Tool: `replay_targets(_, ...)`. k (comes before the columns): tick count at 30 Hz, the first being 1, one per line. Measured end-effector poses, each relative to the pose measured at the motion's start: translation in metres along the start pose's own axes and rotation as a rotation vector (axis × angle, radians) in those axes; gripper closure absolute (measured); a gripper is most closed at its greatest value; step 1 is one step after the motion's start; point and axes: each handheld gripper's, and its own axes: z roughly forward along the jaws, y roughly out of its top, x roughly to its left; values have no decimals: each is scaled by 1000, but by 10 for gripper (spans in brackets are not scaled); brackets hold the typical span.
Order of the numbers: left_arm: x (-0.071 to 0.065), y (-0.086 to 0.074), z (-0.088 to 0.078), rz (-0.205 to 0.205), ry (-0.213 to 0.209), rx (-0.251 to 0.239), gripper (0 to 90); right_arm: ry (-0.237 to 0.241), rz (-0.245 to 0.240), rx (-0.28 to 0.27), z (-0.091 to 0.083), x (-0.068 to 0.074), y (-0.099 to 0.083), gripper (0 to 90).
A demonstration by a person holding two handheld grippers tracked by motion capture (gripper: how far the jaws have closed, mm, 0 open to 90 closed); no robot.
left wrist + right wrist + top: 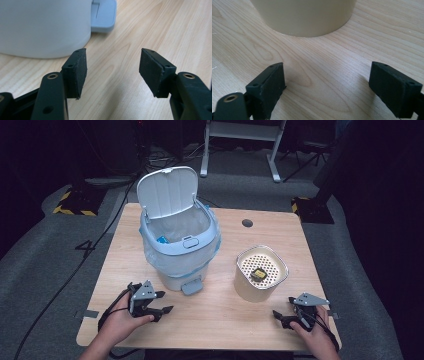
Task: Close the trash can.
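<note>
A light wooden table [220, 315] stands on grey carpet [45, 270]. The white pedal bin [179, 240] stands lid-up, bag-lined; both claws, left [161, 302] and right [280, 316], are released.

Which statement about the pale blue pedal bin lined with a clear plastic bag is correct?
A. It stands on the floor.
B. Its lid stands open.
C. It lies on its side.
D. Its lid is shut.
B: in the high view the pale blue pedal bin stands upright on the wooden table, and its white lid is tipped up and back, showing the bag inside.
</note>
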Motion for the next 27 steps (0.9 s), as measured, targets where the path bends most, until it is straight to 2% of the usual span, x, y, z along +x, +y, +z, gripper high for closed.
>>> replay_targets(3, 2, 5, -8, -2, -15, -22, 399, 0, 0, 0, 0, 0, 0, 133)
replay_targets(11, 8, 14, -30, -6, -10, -73, 407, 0, 0, 0, 0, 0, 0, 133)
replay_targets(20, 24, 30, -67, -25, 34, -176, 418, 6, -4, 0, 0, -1, 0, 132)
replay_targets(27, 33, 42, -90, -44, 36, -278, 429, 7, -5, 1, 0, -1, 0, 132)
